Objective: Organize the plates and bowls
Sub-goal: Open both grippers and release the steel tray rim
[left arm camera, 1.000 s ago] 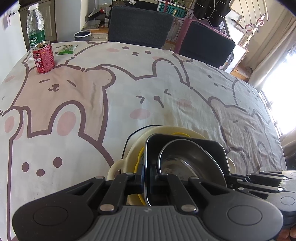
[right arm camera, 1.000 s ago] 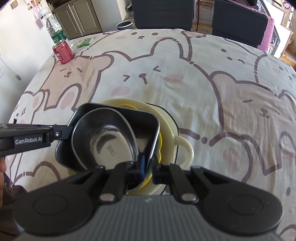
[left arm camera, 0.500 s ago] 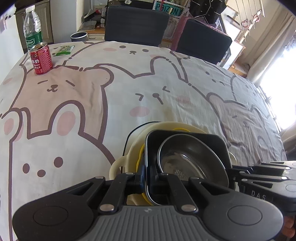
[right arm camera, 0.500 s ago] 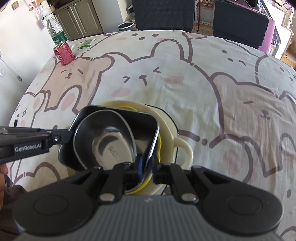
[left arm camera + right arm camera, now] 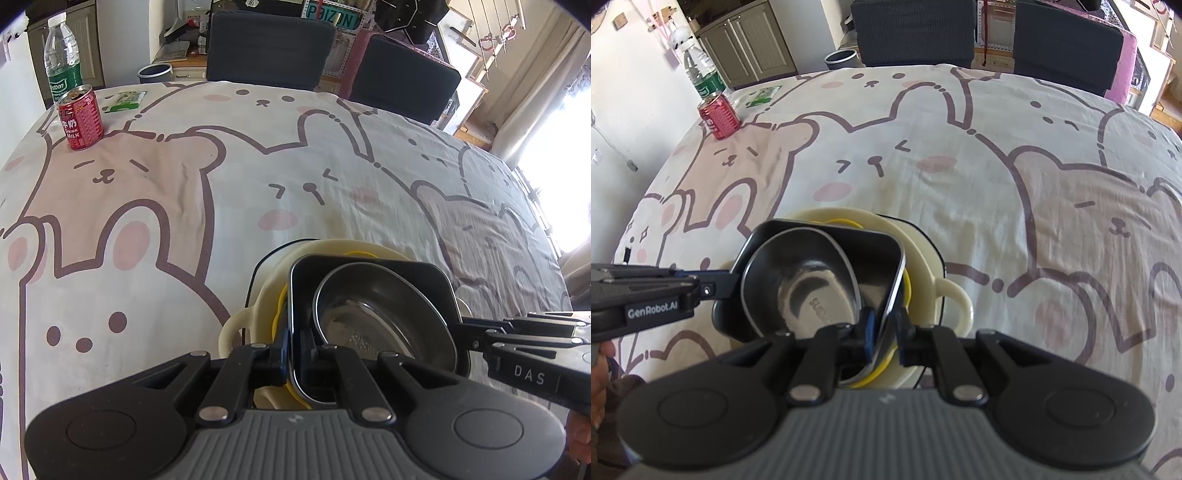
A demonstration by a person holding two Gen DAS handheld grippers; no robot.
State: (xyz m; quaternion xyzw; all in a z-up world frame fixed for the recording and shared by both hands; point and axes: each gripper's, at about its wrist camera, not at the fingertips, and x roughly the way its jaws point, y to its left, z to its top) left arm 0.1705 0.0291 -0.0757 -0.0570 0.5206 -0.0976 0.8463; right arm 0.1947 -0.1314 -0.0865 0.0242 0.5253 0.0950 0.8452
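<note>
The black square dish (image 5: 369, 269) sits nested on a stack: a cream two-handled bowl (image 5: 236, 325) at the bottom, a yellow rim (image 5: 282, 295) showing between, and a steel bowl (image 5: 384, 314) lying inside the black dish; the whole stack rests on the bunny-print tablecloth (image 5: 184, 184) directly ahead of both claws.

The left gripper (image 5: 293, 343) pinches the near-left wall of the black dish, pads pressed together on the rim, just as a second ago; the right gripper (image 5: 886, 325) straddles the opposite wall, and its jaws have just been opening, with the rim between them; compared with a second ago the gap at the right pads (image 5: 870, 328) looks slightly wider, though whether they have fully let go of the metal is hard to tell.

The stack itself has not shifted; my reading is that the dish has been set down in place and release has begun on the right side, the left to follow.

Far ahead and left of the claws stand a red milk can (image 5: 80, 117) and a water bottle (image 5: 62, 61), well apart from the stack.
</note>
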